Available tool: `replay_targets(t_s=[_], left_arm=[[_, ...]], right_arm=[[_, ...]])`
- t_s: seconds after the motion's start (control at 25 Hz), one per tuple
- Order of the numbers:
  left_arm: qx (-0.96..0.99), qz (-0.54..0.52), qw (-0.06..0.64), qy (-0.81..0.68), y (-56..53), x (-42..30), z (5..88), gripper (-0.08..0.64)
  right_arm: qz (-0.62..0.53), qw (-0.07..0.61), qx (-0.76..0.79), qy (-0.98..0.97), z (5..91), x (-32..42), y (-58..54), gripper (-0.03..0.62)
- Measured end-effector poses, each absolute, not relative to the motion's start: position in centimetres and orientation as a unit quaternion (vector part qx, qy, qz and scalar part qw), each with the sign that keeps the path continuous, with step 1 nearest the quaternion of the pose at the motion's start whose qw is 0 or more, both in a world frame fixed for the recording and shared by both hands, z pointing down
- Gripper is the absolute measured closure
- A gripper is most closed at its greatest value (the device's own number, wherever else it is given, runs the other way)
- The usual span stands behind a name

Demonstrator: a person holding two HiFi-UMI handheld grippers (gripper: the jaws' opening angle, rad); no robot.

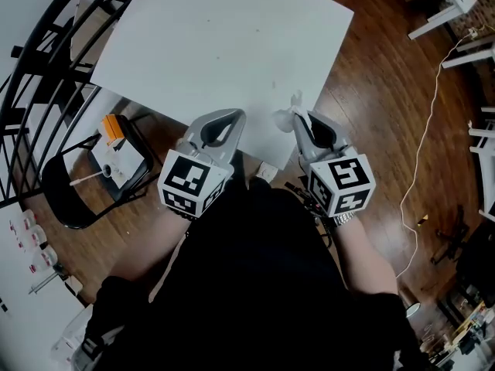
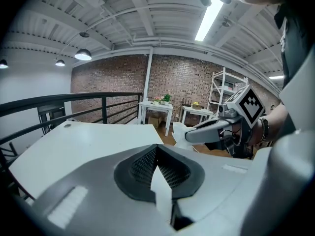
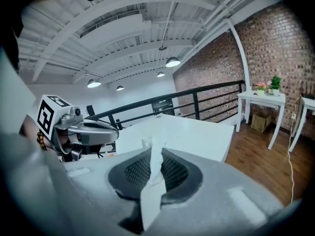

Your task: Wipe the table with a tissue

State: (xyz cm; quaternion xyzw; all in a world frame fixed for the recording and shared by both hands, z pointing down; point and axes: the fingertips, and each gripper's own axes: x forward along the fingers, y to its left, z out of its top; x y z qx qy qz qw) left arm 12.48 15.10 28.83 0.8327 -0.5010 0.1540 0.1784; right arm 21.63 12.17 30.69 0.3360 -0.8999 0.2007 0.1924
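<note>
- Table (image 1: pixel 224 45), white, fills the far left and centre of the head view.
- Left gripper (image 1: pixel 236 116) is held over the table's near edge with its jaws pressed together. A white sliver shows between the pads, and what it is cannot be told.
- Right gripper (image 1: pixel 300 119), just beside it, is clamped on the tissue (image 1: pixel 288 114).
- The tissue pokes out crumpled past the jaw tips, over the table's near right corner.
</note>
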Motion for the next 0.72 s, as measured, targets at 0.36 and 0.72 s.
replay_targets(t_s=[0.36, 0.72], left_arm=[[0.839, 0.159, 0.199, -0.48, 12.5, 11.9, 30.8, 0.548], [0.846, 0.169, 0.225, -0.453, 10.3, 10.8, 33.0, 0.548]], right_arm=[[0.216, 0.226, 0.341, -0.887, 33.6, 20.6, 9.7, 0.572], [0.238, 0.255, 0.349, -0.87, 36.7, 18.8, 7.7, 0.572]])
